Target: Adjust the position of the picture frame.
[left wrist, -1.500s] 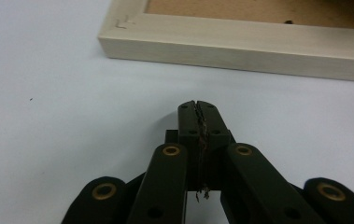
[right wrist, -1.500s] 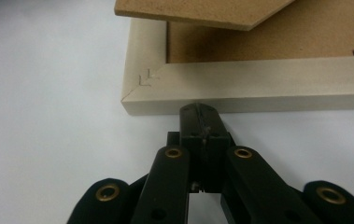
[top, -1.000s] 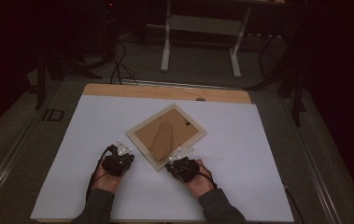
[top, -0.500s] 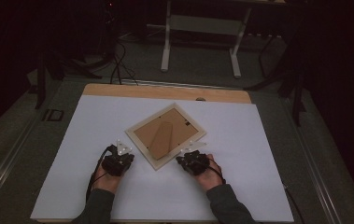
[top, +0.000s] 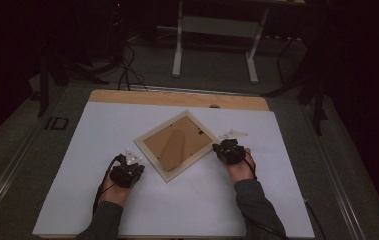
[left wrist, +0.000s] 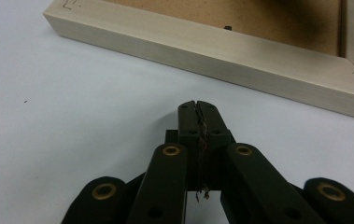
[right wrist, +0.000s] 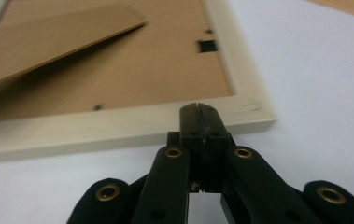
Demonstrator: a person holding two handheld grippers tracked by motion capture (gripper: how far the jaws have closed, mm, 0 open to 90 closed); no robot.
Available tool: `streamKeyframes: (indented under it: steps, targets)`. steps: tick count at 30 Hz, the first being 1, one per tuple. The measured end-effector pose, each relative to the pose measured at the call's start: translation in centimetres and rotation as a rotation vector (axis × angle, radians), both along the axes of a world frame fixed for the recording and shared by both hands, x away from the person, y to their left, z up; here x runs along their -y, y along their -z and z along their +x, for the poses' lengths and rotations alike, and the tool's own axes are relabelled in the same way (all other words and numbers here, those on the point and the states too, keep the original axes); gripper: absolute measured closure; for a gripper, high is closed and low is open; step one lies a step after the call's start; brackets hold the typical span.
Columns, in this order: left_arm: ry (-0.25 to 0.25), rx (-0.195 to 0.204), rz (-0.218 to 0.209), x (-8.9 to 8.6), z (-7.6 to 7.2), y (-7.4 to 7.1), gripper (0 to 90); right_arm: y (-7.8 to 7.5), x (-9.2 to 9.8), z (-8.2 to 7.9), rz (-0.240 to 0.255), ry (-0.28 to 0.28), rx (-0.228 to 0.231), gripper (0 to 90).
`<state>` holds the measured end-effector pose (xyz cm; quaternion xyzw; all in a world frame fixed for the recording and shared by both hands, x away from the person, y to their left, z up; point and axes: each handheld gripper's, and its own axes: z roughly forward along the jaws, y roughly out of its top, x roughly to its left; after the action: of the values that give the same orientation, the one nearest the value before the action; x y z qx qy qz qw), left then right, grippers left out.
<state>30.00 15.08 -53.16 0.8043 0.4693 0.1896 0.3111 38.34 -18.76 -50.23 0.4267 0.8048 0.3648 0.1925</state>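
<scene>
A pale wooden picture frame [top: 177, 145] lies face down on the white table top, turned like a diamond, its brown backing board and folding stand [top: 173, 149] upward. My left gripper [top: 133, 161] rests shut just off the frame's lower left edge [left wrist: 221, 51], a short gap between its tips [left wrist: 197, 106] and the wood. My right gripper [top: 223, 146] is shut too, close to the frame's right corner [right wrist: 254, 109], with nothing between the jaws [right wrist: 198, 109].
The white sheet [top: 102, 130] covers the table, with a strip of bare wood [top: 177, 98] along the far edge. A small pale object [top: 233, 134] lies just beyond my right gripper. Table legs and cables stand on the dark floor behind.
My right gripper has moved from the frame's lower corner to the right and farther up the table, to the frame's right corner. My left gripper has stayed put.
</scene>
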Motion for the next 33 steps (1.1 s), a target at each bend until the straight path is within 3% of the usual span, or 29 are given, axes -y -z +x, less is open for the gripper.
streamKeyframes:
  steps: [8,14,27,33]
  targets:
    - [-0.008,-0.006,-0.010,0.1,0.3,0.0,90.0,0.0,1.3,2.6,-0.001,0.078,-0.004,90.0]
    - [-0.008,-0.005,-0.008,0.4,0.4,0.0,90.0,0.2,1.3,4.0,0.007,0.103,-0.025,90.0]
    - [-0.021,-0.011,-0.033,0.5,0.8,0.0,90.0,1.1,1.3,6.0,-0.016,0.159,-0.070,90.0]
    - [-0.013,-0.017,-0.023,1.0,1.1,-0.1,90.0,1.2,1.2,6.4,-0.018,0.154,-0.077,90.0]
